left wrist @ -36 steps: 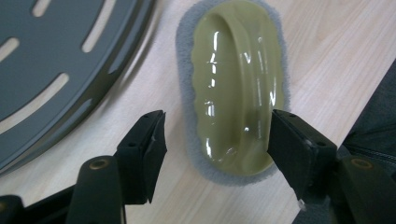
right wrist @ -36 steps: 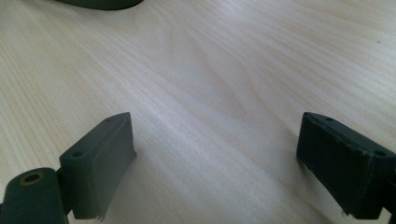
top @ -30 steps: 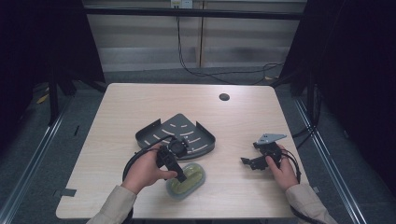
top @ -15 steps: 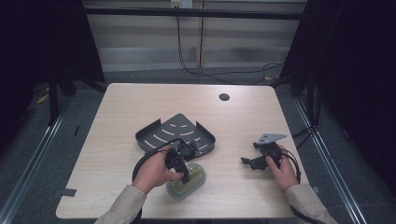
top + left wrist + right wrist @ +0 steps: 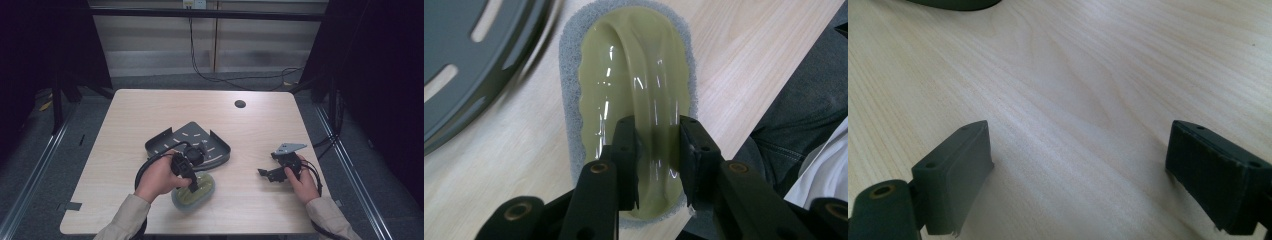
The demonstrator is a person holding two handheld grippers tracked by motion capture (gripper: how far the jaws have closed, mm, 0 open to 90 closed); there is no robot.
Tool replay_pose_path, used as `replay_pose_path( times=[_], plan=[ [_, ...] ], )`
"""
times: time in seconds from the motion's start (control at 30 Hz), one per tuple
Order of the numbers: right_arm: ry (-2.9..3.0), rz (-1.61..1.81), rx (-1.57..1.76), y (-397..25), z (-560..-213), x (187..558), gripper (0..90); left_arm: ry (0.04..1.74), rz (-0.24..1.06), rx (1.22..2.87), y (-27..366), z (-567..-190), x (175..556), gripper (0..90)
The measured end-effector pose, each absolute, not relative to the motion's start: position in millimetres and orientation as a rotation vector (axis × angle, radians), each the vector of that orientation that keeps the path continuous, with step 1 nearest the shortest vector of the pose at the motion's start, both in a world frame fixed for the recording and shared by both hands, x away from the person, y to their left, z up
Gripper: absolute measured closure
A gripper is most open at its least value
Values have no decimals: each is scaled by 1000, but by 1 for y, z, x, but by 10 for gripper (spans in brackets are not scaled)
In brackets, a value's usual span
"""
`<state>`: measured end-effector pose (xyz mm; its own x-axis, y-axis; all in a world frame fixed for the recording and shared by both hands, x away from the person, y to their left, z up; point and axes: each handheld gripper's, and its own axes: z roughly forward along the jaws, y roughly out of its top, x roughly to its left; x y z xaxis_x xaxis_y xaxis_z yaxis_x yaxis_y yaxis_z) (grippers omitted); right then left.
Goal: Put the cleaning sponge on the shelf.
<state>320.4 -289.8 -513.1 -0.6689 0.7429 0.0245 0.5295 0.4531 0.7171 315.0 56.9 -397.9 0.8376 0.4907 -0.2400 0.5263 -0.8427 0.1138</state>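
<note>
A lab-style recording bay, by the look of it: one bare wooden table [image 5: 150, 115] with a cable hole [image 5: 240, 104], boxed in by dark curtains [image 5: 380, 75] on both sides. Cables [image 5: 225, 75] hang from a wall socket [image 5: 194, 4] and trail across the grey floor [image 5: 45, 165]. Metal rails [image 5: 30, 175] run along the floor beside the table.

I counted one worktop [image 5: 150, 115], and on it one dark grey slotted tray [image 5: 192, 137] and one olive-green scrub pad with a clear arched handle [image 5: 634, 90]. I had two grippers: the left gripper [image 5: 658, 165] and the right gripper [image 5: 267, 173], each with two black fingers [image 5: 955, 165].
</note>
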Motion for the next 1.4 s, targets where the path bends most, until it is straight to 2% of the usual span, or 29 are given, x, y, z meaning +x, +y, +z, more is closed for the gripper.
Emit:
replay_pose_path(
  times=[0.8, 1.4],
  plan=[
    [2412, 1038, 1088, -290, -513, 321, 108, 892, -191, 2784, 91, -352, 341, 714],
    [2412, 1039, 1089, -290, -513, 321, 108, 1014, -144, 2743, 108, -347, 372, 714]
  ],
)
